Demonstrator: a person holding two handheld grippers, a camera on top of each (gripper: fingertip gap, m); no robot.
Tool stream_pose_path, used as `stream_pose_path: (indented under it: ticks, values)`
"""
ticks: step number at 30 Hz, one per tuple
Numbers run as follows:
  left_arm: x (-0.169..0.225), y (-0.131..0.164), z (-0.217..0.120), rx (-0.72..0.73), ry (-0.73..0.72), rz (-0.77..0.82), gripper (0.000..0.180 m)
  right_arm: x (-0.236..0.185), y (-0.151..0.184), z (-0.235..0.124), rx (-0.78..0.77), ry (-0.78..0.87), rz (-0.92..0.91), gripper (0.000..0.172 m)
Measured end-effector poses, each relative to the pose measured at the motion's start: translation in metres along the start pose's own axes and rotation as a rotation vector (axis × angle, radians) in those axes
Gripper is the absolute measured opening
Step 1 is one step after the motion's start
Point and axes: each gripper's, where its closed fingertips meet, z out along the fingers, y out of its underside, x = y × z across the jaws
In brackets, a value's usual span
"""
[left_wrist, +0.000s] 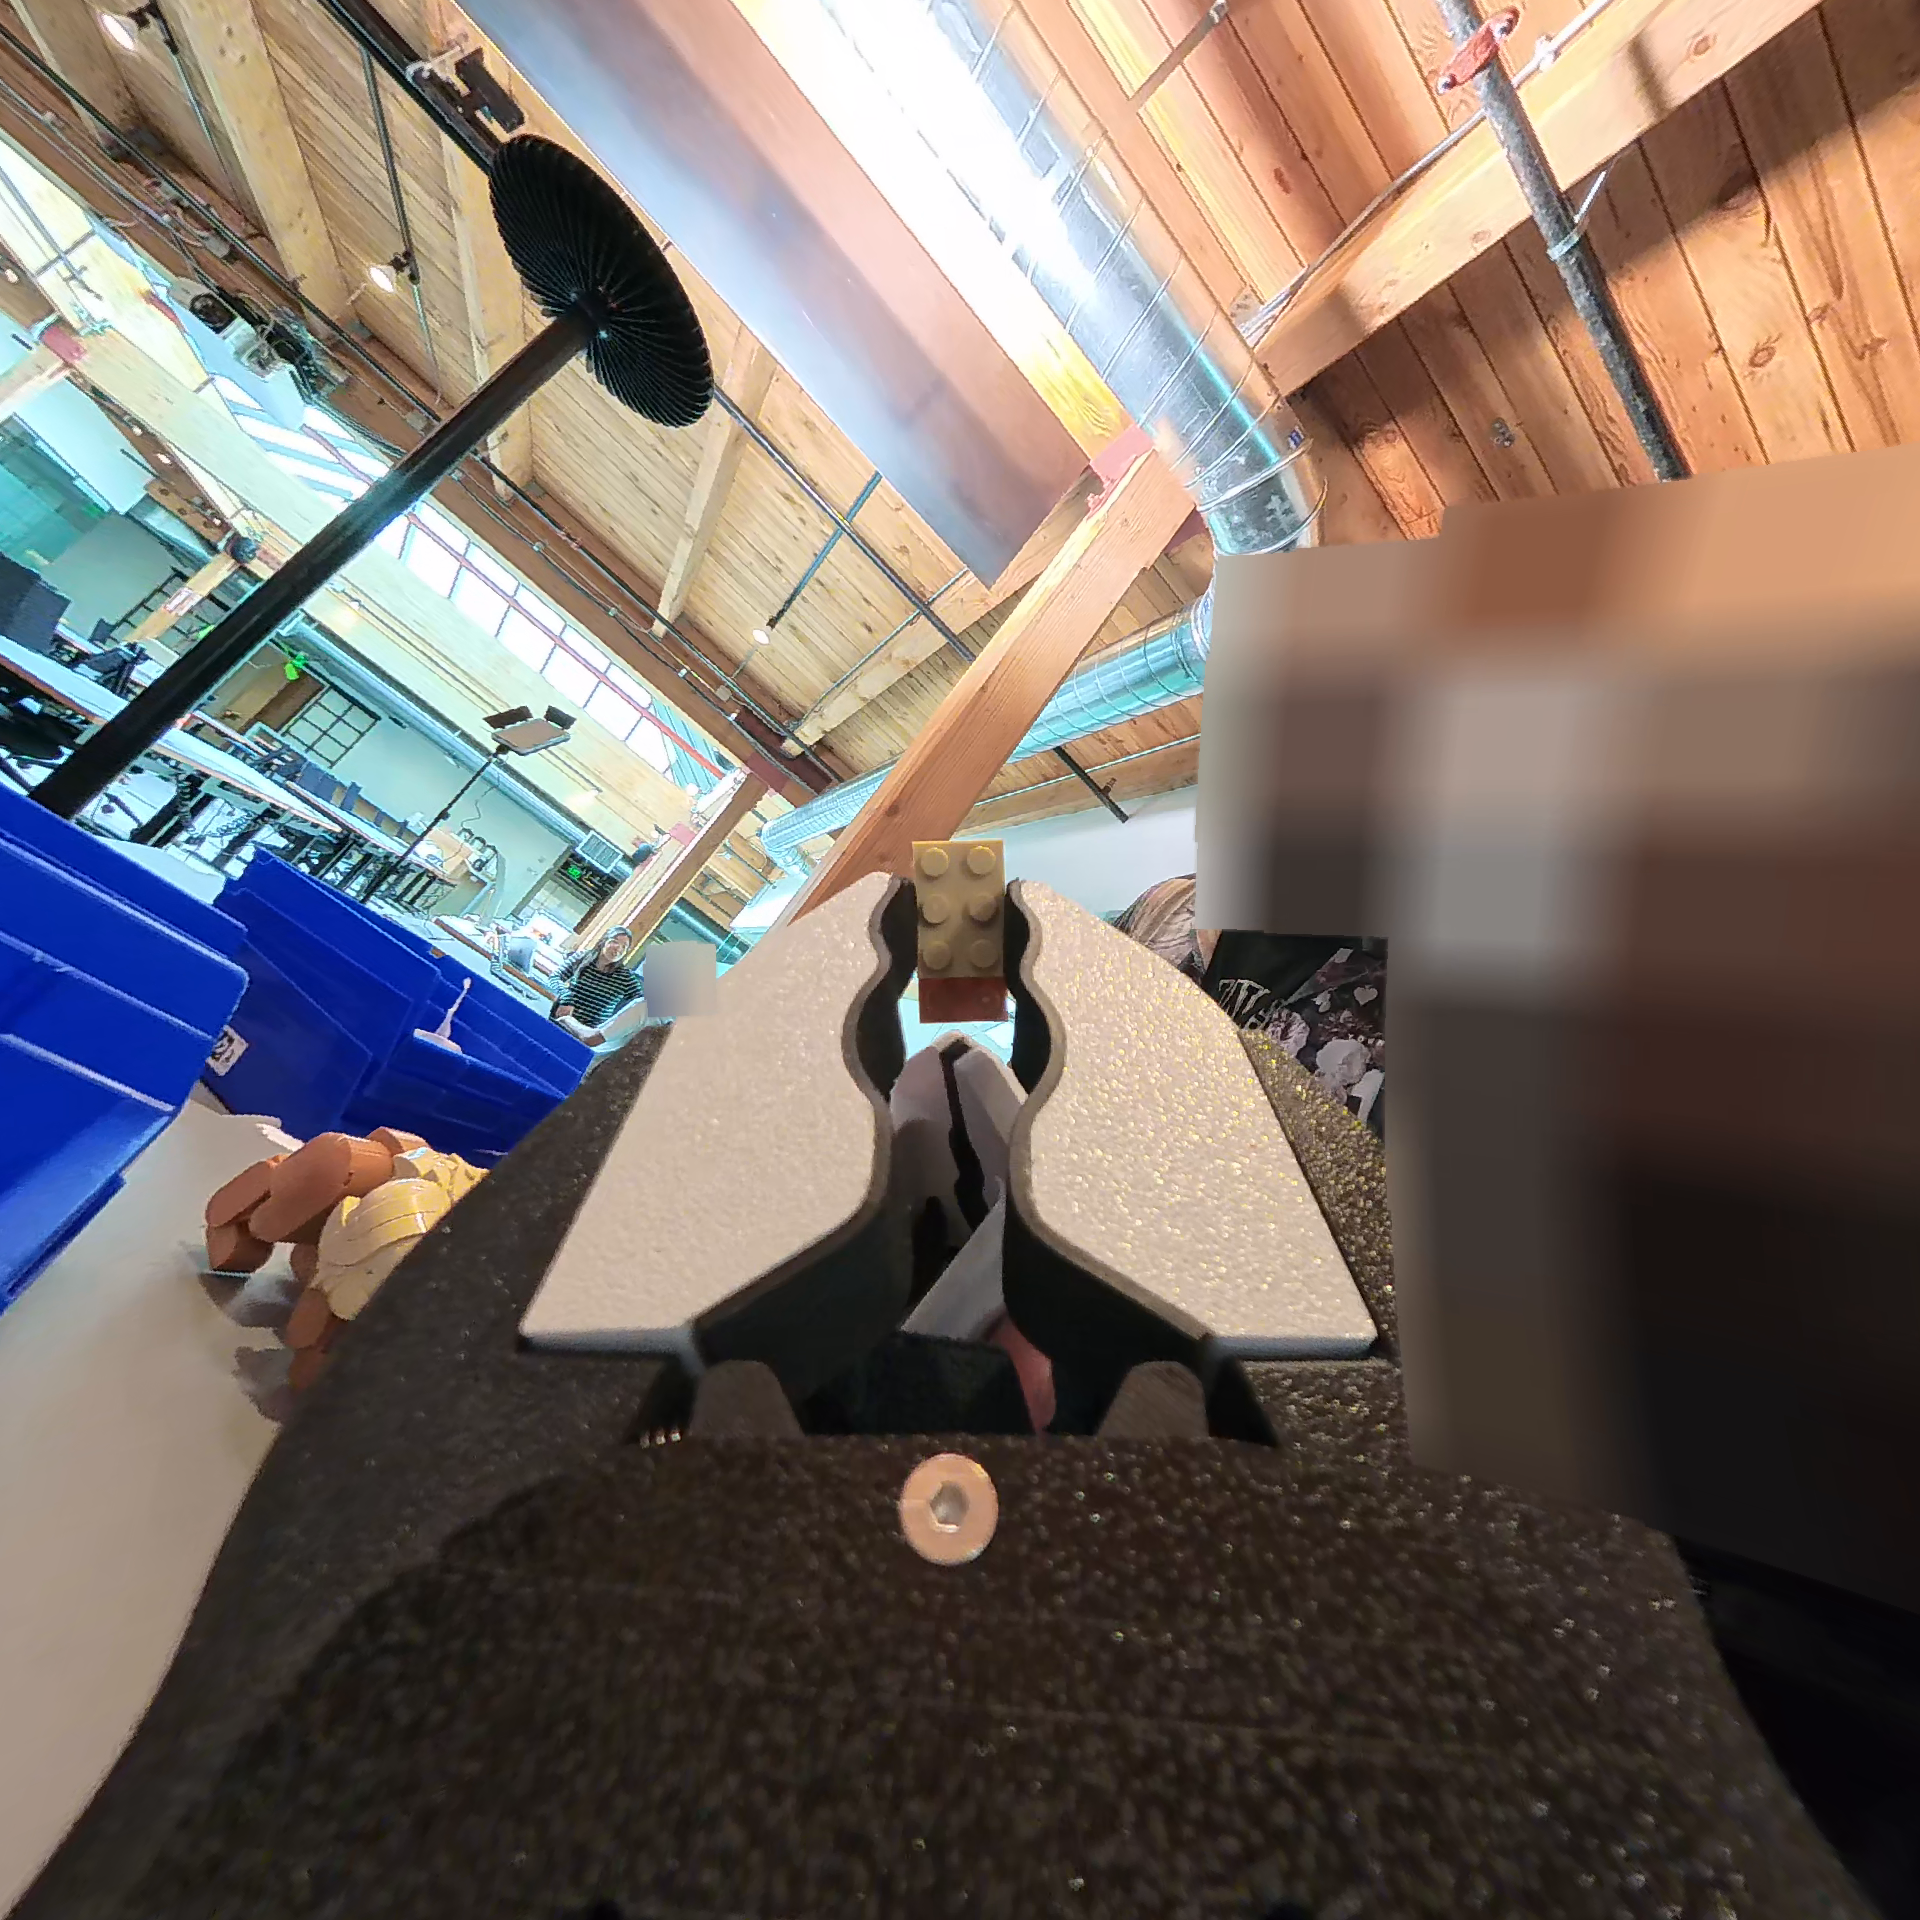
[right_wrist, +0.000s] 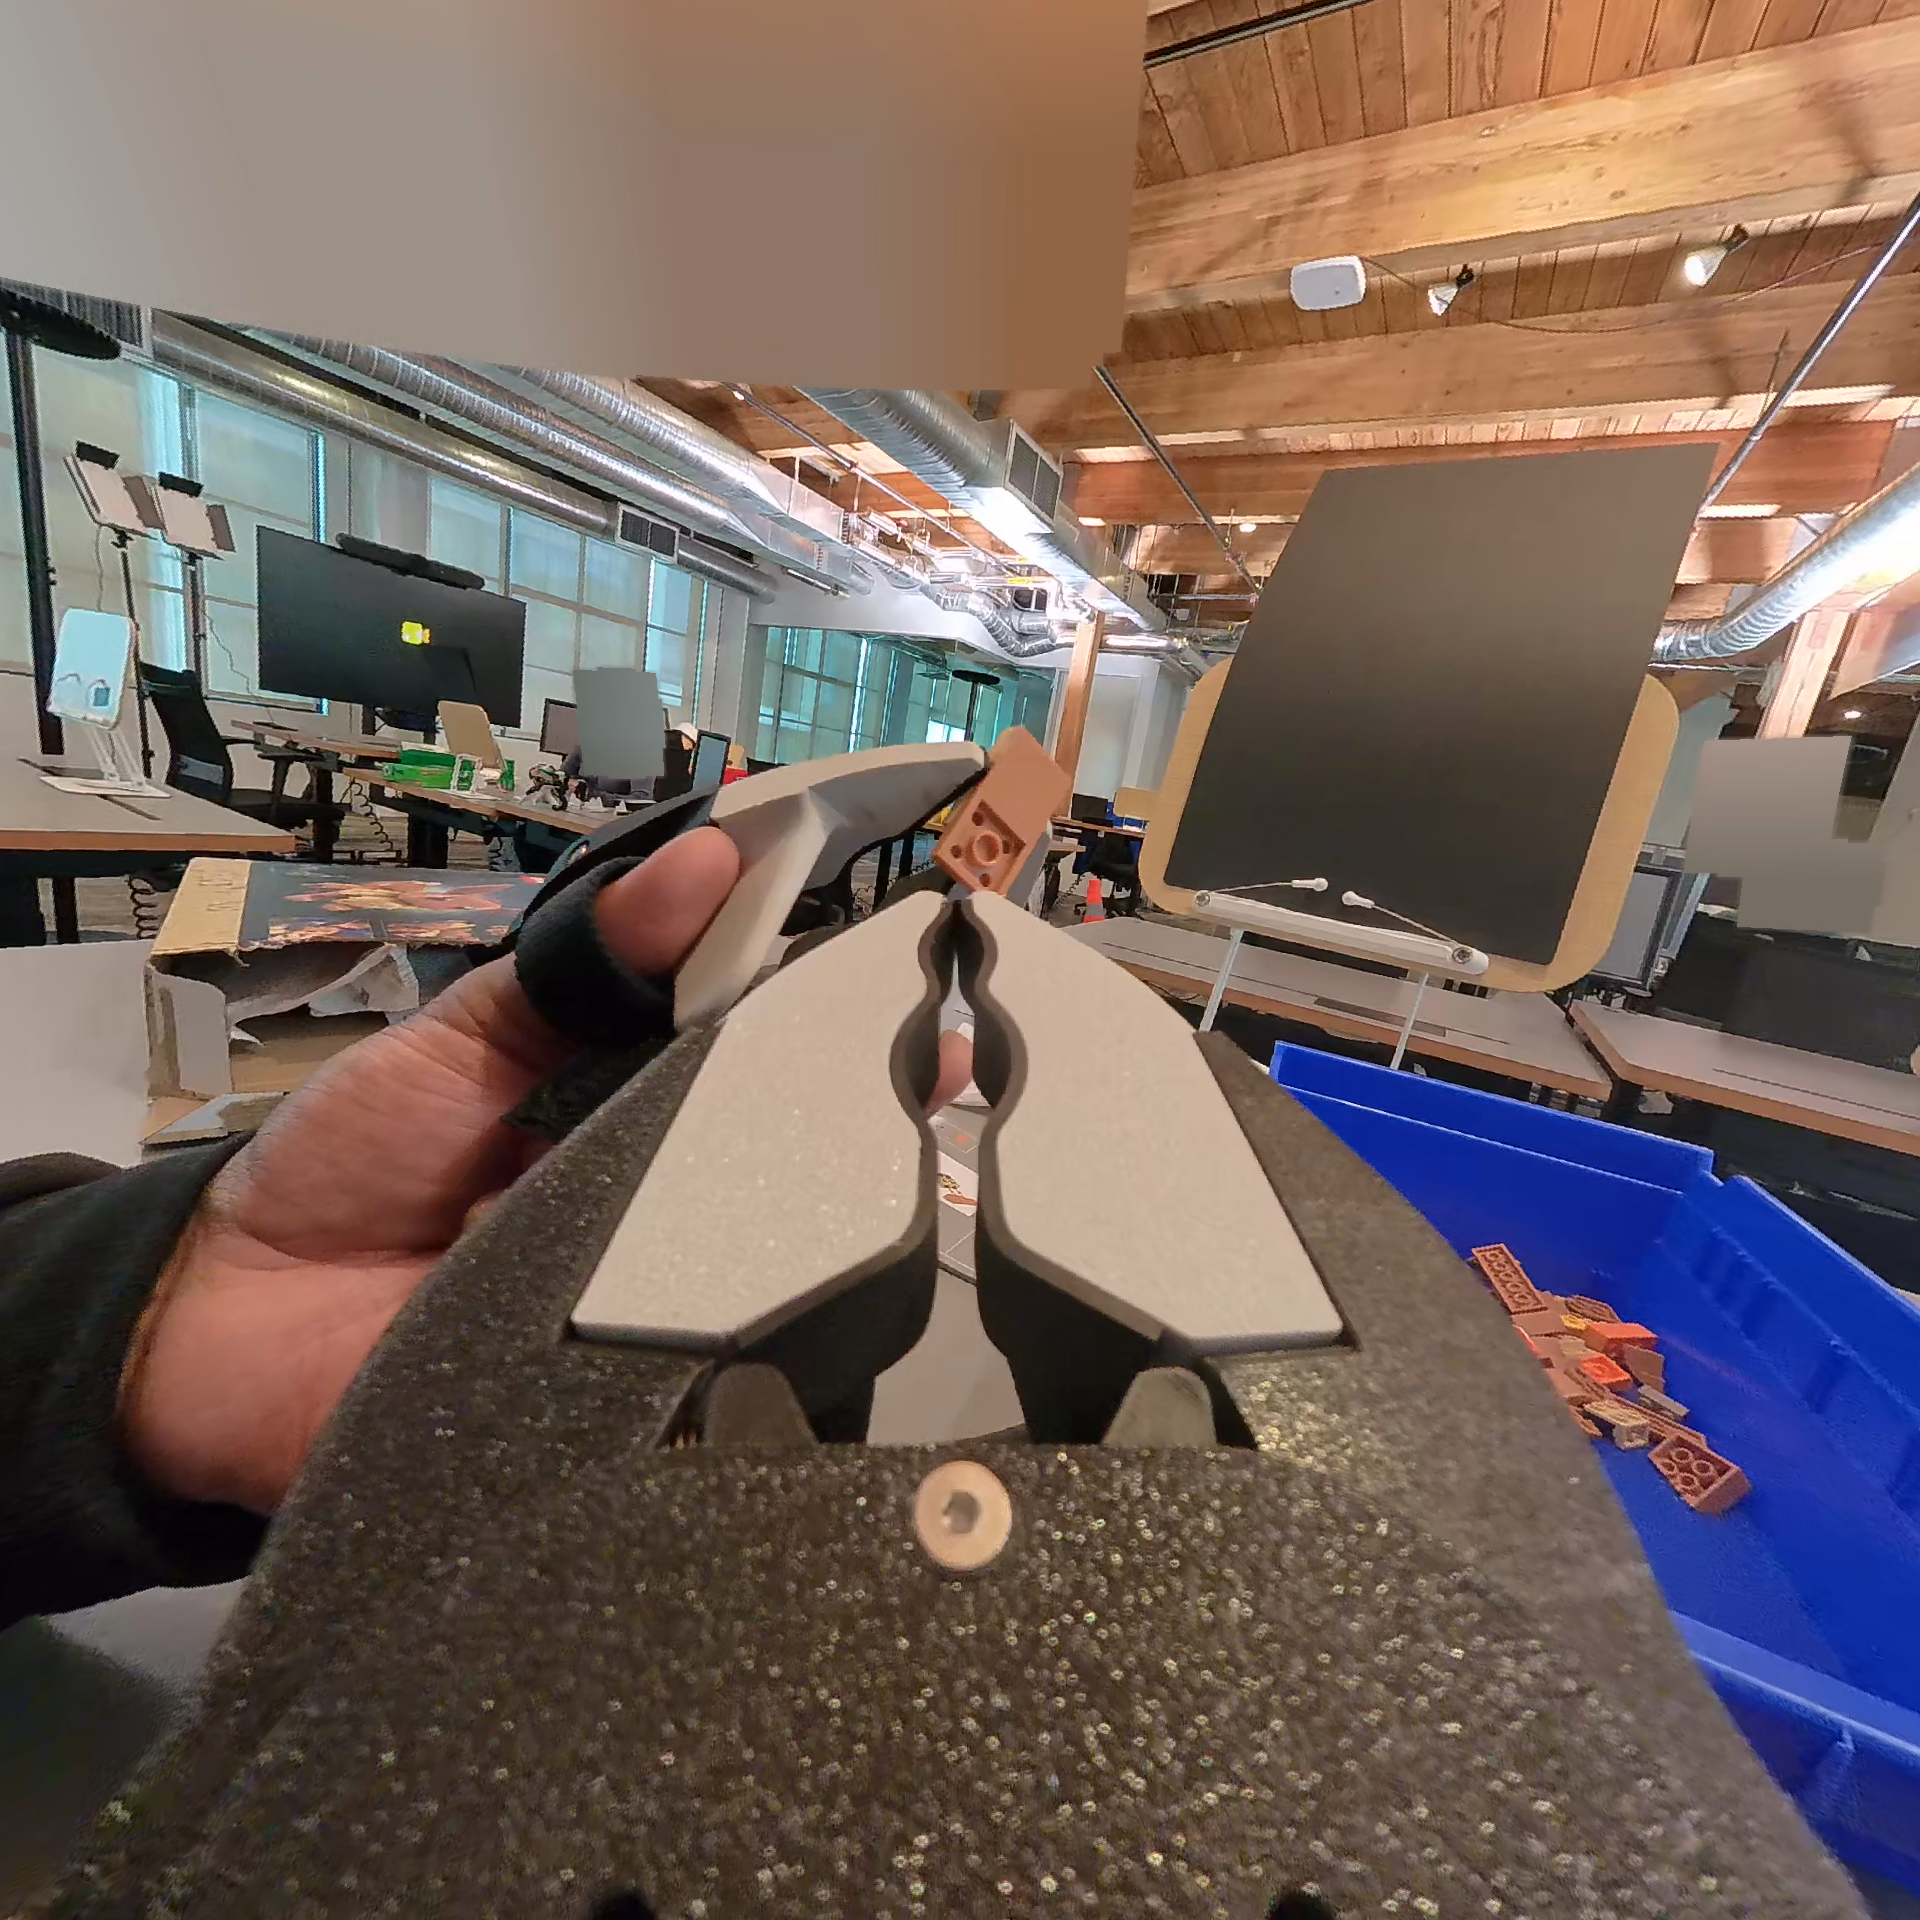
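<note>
My left gripper (left_wrist: 958, 925) is raised towards the ceiling and shut on a small stack: a tan studded plate (left_wrist: 958, 904) on a brown brick (left_wrist: 964, 997). Both pads press its sides. The right wrist view shows the same left gripper (right_wrist: 997, 826) held in a hand (right_wrist: 343, 1174), with the brown brick (right_wrist: 997, 821) seen from below between its fingers (right_wrist: 831, 810). My right gripper (right_wrist: 958, 909) is shut with nothing between its pads. Its tips sit just under the brown brick, and they show in the left wrist view (left_wrist: 961, 1075) below the stack.
A blue bin (right_wrist: 1787, 1351) with several loose brown bricks (right_wrist: 1600, 1371) lies at the right. More blue bins (left_wrist: 125, 997) and a brown and tan brick model (left_wrist: 332, 1216) are at the left. A black board on a stand (right_wrist: 1434, 707) and a torn cardboard box (right_wrist: 270, 935) stand behind.
</note>
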Motion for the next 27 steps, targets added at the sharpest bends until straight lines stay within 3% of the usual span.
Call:
stream_pose_path:
  ticks: [21,24,27]
  values:
    - [-0.004,-0.001,-0.004,-0.030,-0.044,0.029,0.016,0.002,0.005,-0.003,-0.016,-0.007,0.000,0.000]
    - [-0.021,0.003,-0.028,-0.210,-0.251,0.149,0.016,0.002,0.016,-0.009,-0.060,-0.017,-0.031,0.000]
    - [-0.052,0.011,-0.099,-0.590,-0.643,0.399,0.016,0.006,0.037,-0.017,-0.134,-0.029,-0.048,0.000]
